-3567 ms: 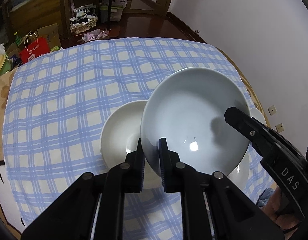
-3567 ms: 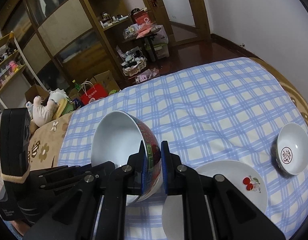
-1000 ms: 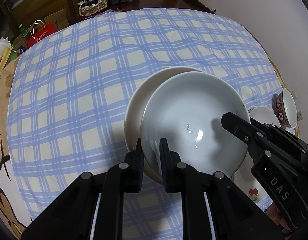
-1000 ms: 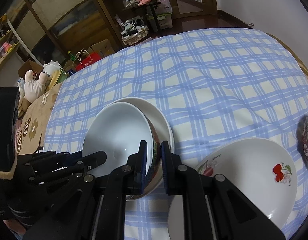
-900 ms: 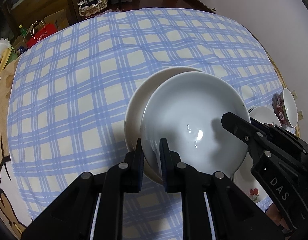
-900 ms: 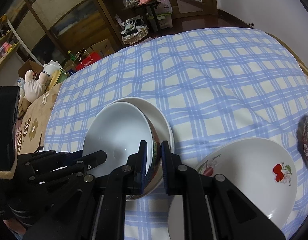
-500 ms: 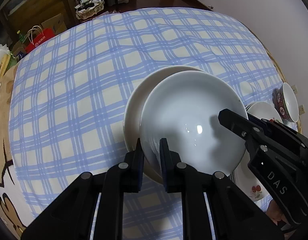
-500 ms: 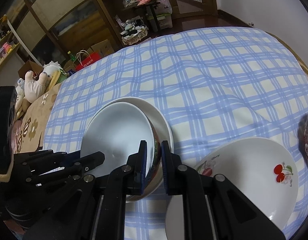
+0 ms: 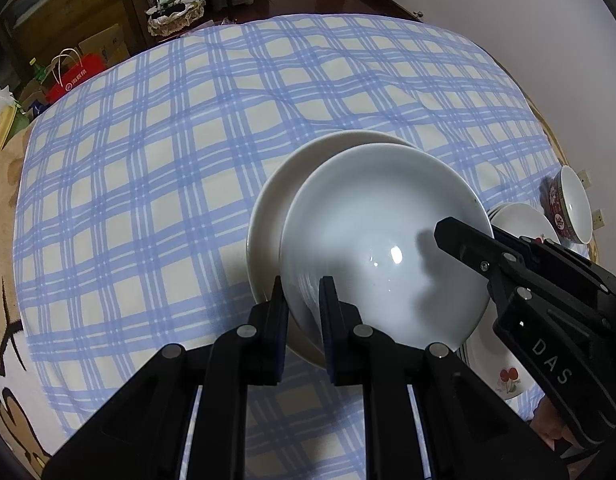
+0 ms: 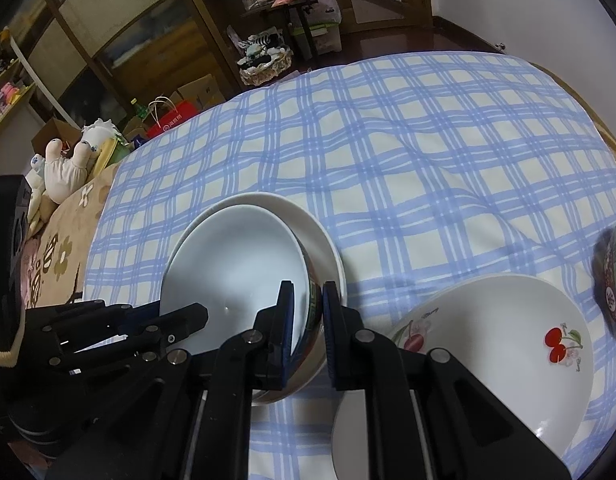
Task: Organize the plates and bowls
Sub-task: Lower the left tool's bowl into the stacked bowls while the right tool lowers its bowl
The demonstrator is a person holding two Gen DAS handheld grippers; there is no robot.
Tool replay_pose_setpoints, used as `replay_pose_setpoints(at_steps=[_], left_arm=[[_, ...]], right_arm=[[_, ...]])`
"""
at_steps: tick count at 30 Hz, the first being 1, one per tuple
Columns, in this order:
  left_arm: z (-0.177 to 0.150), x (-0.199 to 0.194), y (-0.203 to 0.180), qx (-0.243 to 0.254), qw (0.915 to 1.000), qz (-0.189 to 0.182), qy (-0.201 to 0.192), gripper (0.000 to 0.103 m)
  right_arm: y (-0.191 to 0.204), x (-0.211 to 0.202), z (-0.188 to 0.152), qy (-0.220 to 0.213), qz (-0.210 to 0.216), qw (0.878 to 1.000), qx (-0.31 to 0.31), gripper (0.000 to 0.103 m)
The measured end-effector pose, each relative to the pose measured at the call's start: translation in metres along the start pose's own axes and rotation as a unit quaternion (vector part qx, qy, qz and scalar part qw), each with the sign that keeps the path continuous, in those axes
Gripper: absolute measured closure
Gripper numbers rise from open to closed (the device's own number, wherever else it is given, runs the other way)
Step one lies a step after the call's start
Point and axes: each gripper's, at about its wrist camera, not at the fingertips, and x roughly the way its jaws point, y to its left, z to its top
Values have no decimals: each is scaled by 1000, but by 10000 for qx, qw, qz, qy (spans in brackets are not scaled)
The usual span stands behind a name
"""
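1. Both my jaws pinch opposite rims of the big bowl (image 9: 382,240), left gripper (image 9: 302,300) and right gripper (image 10: 306,308) alike, over the white plate (image 9: 268,208).
2. Left: seating it, then the cherry plates (image 10: 488,340) and small bowl (image 9: 572,208) on the counter (image 9: 148,160).

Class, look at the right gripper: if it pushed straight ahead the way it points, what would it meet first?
The right gripper is shut on the bowl rim, so pushing ahead would probably press the bowl against the white plate beneath it; depth is unclear.
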Motion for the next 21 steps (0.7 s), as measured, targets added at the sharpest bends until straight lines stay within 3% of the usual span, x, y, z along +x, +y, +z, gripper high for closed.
replay_pose_setpoints(at_steps=[21], left_arm=[[-3,-8,3,25,9999,-47,-147,88]], right_arm=[[-4,-1,0,44,-30,9999,114,88]])
